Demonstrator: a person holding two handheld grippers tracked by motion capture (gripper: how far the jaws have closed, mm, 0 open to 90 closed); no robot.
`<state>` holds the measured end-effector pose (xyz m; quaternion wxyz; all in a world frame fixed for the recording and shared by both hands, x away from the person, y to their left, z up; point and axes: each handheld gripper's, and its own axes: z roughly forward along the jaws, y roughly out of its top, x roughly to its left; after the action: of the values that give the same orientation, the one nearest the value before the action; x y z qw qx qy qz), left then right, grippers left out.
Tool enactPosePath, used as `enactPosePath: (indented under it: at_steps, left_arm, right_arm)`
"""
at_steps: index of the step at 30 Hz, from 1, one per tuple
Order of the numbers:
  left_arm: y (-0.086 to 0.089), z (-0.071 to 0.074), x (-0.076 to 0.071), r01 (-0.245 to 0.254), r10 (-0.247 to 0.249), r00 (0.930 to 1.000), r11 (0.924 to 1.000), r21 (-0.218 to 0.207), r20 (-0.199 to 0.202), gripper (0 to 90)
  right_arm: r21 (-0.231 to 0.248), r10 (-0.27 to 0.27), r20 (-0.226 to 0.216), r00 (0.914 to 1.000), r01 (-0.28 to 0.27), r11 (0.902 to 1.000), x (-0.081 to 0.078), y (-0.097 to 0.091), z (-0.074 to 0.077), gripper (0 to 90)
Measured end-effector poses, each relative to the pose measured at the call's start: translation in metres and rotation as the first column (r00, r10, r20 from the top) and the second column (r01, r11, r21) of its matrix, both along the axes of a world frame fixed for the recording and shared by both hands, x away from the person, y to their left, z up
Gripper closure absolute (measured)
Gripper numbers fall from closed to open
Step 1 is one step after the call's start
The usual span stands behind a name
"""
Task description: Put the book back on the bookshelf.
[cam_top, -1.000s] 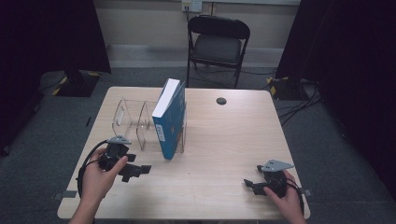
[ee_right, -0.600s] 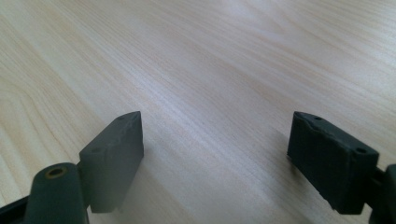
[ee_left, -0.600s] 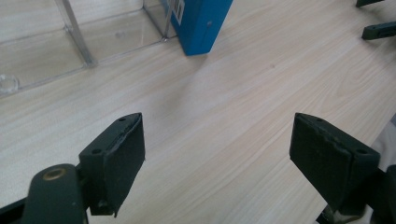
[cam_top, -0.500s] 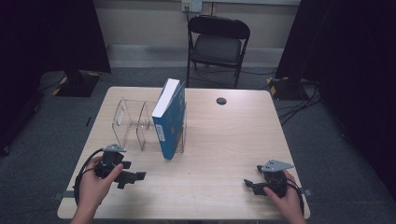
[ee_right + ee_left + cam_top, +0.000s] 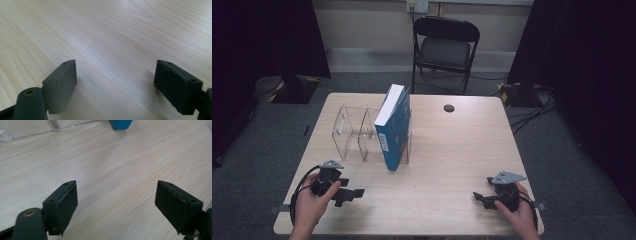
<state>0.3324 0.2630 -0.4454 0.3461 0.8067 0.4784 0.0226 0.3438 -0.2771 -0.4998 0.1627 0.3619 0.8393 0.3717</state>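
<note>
A blue book [image 5: 394, 127] stands upright in the right-hand slot of a clear acrylic rack [image 5: 354, 132] sitting at about ten o'clock from the middle of the wooden surface [image 5: 452, 150], its spine toward the person and its bottom edge down on the rack's base. The rack's other slots, to the book's left, hold nothing. Judged from that, the storing step looks finished: the book is seated and leaning lightly on a divider, with no claw on it. The left claw [image 5: 349, 191] lies low over the surface at about seven o'clock, near the front edge, well apart from the book; in the left gripper view its jaws stand wide with bare wood between them, the book's lower corner [image 5: 120, 123] and the rack's edge far ahead at twelve o'clock. The right claw [image 5: 482, 198] rests at about five o'clock, also released, its jaws spread over plain wood in the right gripper view. A small dark disc [image 5: 449, 108] sits at one o'clock, and a folding chair [image 5: 444, 45] stands beyond the far edge. What remains, as far as can be judged, is little: both hands seem parked, so either the job is over or a fresh reach for the book has yet to start
</note>
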Motion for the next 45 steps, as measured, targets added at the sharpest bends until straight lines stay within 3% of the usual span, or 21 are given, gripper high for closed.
enactPosePath:
  at_steps: [17,30,32,35,39,45]
  left_arm:
    - [0.009,-0.025,-0.006,-0.018,0.018,0.9995,0.9996,0.024,-0.025,19.0]
    - [0.013,-0.033,-0.01,-0.038,0.038,0.9993,0.9988,0.032,-0.003,19.2]
    - [0.013,-0.034,-0.012,-0.031,0.031,0.9995,0.999,0.033,0.01,19.1]
    - [0.011,-0.037,-0.014,0.007,-0.012,0.9979,0.9972,0.075,0.063,17.3]
    - [0.007,-0.042,-0.019,0.037,-0.056,0.9874,0.9912,0.127,0.148,14.8]
    - [0.006,-0.047,-0.021,0.063,-0.089,0.9781,0.9879,0.142,0.188,9.3]
  right_arm:
    - [0.001,-0.001,-0.001,1.0,0.001,1.0,0.0,0.0,0.0,17.8]
    - [0.0,-0.001,0.0,1.0,0.001,1.0,0.0,0.0,0.0,17.8]
    - [0.001,-0.001,-0.001,1.0,0.001,1.0,0.0,0.0,0.0,17.8]
    - [0.0,-0.001,-0.001,1.0,0.001,1.0,0.0,0.0,0.0,17.8]
    - [0.001,-0.001,0.0,1.0,0.001,1.0,0.0,0.0,0.0,17.8]
    - [0.0,-0.001,0.0,1.0,0.001,1.0,0.0,0.0,0.0,17.8]
